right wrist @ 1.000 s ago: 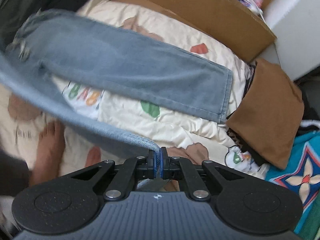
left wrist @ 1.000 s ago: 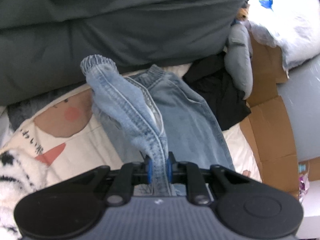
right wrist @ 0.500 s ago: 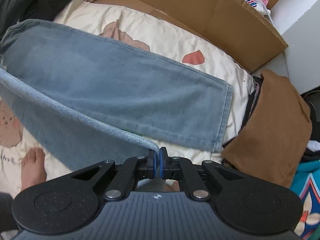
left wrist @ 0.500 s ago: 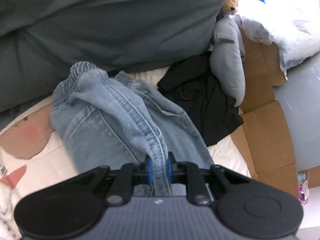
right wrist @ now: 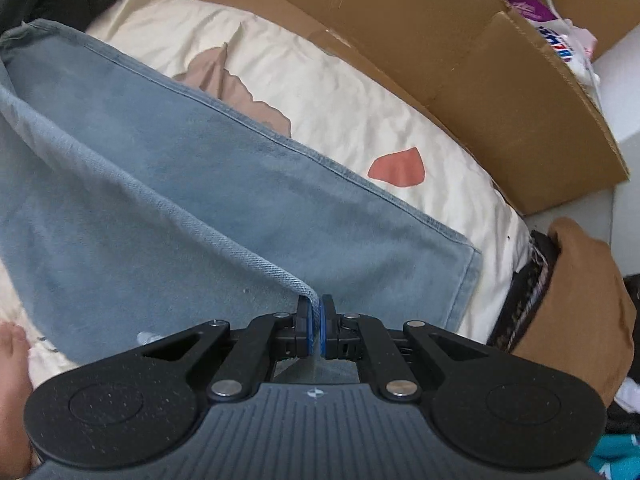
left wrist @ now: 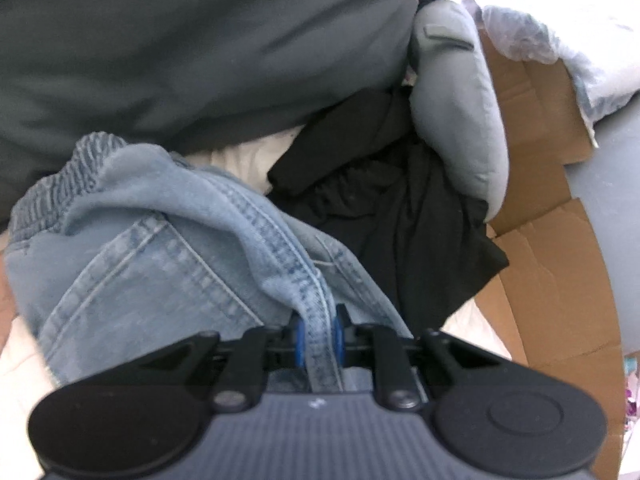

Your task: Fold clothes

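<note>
Light blue jeans [left wrist: 168,264] lie bunched on a cream printed bedspread [right wrist: 332,92], their elastic waistband at the upper left of the left wrist view. My left gripper [left wrist: 318,334] is shut on a thick stitched seam of the jeans. In the right wrist view one jeans leg [right wrist: 240,200] lies flat across the bedspread, its hem toward the right. A second leg edge rises from the left to my right gripper [right wrist: 316,330], which is shut on the leg's hem corner, low over the flat leg.
A dark grey duvet [left wrist: 180,48] fills the top of the left view, beside a black garment [left wrist: 384,208] and grey cushion [left wrist: 456,112]. Brown cardboard [right wrist: 460,64] borders the bed. A brown cloth [right wrist: 584,304] lies at right. A bare foot [right wrist: 12,368] shows at the lower left.
Both grippers have dropped closer to the bed and moved right. The held leg has come down over the flat leg, covering the bedspread between them. The waist end has settled into a bunch.
</note>
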A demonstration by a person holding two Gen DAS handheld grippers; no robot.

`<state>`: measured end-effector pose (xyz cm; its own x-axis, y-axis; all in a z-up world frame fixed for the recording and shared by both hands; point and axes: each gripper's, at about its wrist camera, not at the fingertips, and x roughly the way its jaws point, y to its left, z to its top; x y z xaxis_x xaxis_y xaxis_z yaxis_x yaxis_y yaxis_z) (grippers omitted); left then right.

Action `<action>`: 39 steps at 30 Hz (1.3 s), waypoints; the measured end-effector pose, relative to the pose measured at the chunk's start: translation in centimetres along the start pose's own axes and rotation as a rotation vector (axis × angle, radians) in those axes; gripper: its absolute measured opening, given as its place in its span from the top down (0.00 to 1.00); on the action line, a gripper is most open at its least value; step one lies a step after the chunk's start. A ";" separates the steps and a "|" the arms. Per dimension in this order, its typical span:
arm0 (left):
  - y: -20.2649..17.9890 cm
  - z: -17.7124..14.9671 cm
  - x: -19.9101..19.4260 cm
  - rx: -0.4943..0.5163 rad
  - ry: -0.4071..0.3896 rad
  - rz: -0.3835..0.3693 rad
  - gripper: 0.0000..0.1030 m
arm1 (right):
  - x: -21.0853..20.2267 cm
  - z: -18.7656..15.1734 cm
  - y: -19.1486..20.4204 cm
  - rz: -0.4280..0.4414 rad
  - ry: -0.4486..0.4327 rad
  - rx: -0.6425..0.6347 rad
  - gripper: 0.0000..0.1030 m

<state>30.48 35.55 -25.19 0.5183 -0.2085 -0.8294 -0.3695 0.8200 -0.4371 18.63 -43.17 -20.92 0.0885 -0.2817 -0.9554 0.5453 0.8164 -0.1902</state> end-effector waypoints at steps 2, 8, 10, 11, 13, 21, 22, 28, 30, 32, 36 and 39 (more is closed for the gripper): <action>-0.1 0.3 1.1 -0.014 0.002 0.007 0.85 | 1.2 0.6 -0.1 0.001 0.005 -0.023 0.99; -0.8 1.3 4.4 -0.060 0.015 0.030 0.85 | 4.5 2.2 -0.6 0.009 0.033 -0.039 0.99; -0.9 1.7 5.1 -0.074 0.024 0.039 0.85 | 5.4 2.7 -0.7 0.012 0.044 -0.060 0.99; -1.0 1.8 5.2 -0.075 0.026 0.042 0.86 | 5.8 3.0 -0.8 0.013 0.049 -0.070 0.99; -1.2 2.0 5.4 -0.074 0.027 0.046 0.85 | 6.3 3.5 -0.9 0.016 0.054 -0.088 0.99; -1.4 2.8 5.6 -0.081 0.017 0.055 0.85 | 6.7 5.8 -1.1 0.002 0.045 -0.125 1.00; -1.5 2.9 5.7 -0.076 0.014 0.058 0.85 | 6.6 6.3 -1.3 -0.003 0.042 -0.122 1.00; -1.5 3.2 7.0 -0.072 0.009 0.068 0.84 | 7.4 9.0 -1.4 -0.032 0.031 -0.155 1.00; -1.6 3.1 7.5 -0.077 0.019 0.072 0.81 | 8.8 9.6 -1.5 -0.035 0.051 -0.158 0.99; -1.7 2.8 7.5 -0.075 0.018 0.061 0.72 | 10.2 9.9 -1.5 -0.040 0.068 -0.161 0.99; -2.8 1.3 7.6 -0.015 0.067 0.005 0.66 | 12.1 10.1 -1.4 -0.049 0.068 -0.153 0.99; -3.8 0.3 8.2 0.025 0.087 0.010 0.75 | 12.3 9.9 -1.3 -0.048 0.049 -0.155 0.99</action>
<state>36.33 30.93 -30.20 0.4453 -0.2445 -0.8614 -0.3543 0.8354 -0.4203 27.23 -52.69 -30.19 0.0226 -0.3005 -0.9535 0.4124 0.8716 -0.2650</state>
